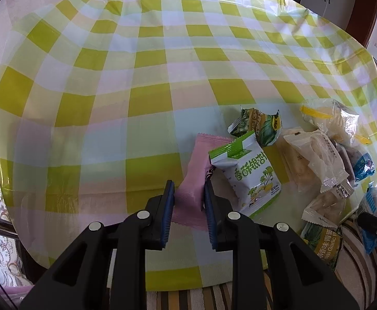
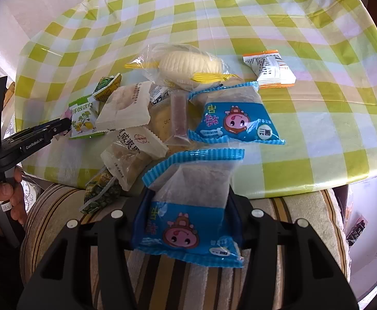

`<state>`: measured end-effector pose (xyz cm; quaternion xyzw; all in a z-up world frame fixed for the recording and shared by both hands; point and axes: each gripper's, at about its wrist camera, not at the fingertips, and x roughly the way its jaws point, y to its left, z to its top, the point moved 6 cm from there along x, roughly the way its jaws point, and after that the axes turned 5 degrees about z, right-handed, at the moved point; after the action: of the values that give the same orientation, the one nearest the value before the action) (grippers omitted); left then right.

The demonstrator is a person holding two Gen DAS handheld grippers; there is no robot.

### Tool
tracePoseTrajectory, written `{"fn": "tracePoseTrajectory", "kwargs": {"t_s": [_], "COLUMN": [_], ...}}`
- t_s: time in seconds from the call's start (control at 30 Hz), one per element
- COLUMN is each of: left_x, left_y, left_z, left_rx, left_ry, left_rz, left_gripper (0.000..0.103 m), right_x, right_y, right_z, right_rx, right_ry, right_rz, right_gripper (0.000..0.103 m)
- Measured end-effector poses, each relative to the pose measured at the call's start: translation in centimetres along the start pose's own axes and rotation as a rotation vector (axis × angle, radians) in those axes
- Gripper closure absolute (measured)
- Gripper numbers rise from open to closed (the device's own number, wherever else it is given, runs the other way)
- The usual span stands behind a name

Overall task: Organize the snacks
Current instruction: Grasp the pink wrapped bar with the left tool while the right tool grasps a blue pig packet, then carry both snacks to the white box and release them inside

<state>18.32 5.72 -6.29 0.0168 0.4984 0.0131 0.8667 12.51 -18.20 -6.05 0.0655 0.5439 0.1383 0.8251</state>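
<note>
My left gripper (image 1: 189, 188) has its fingers (image 1: 169, 193) pinched on the pink packet (image 1: 193, 165), just left of the green-and-white packet (image 1: 250, 178) on the checked surface (image 1: 136, 77). My right gripper (image 2: 188, 201) seems to clamp a blue packet (image 2: 188, 219), held nearer me than the snack pile (image 2: 147, 118).
</note>
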Motion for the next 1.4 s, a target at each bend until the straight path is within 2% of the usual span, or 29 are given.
{"fn": "tracePoseTrajectory", "kwargs": {"t_s": [0.1, 0.43, 0.87, 1.4], "left_x": [-0.9, -4.5, -6.4, -7.7], "left_y": [0.4, 1.0, -3.3, -11.4], "left_z": [-0.4, -0.5, 0.6, 1.7], "left_rx": [-0.016, -0.047, 0.023, 0.141], "left_ry": [-0.012, -0.095, -0.136, -0.161], "left_rz": [0.020, 0.165, 0.139, 0.057], "left_gripper": [0.081, 0.081, 0.081, 0.081], "right_x": [-0.7, -2.5, -4.6, -7.4], "right_y": [-0.1, 0.0, -2.0, -7.7], "right_z": [-0.4, -0.4, -0.5, -0.4], "right_rx": [0.001, -0.016, 0.019, 0.121], "right_ry": [-0.008, -0.065, -0.112, -0.179], "right_rz": [0.003, 0.011, -0.005, -0.039], "right_gripper": [0.052, 0.053, 0.053, 0.053]}}
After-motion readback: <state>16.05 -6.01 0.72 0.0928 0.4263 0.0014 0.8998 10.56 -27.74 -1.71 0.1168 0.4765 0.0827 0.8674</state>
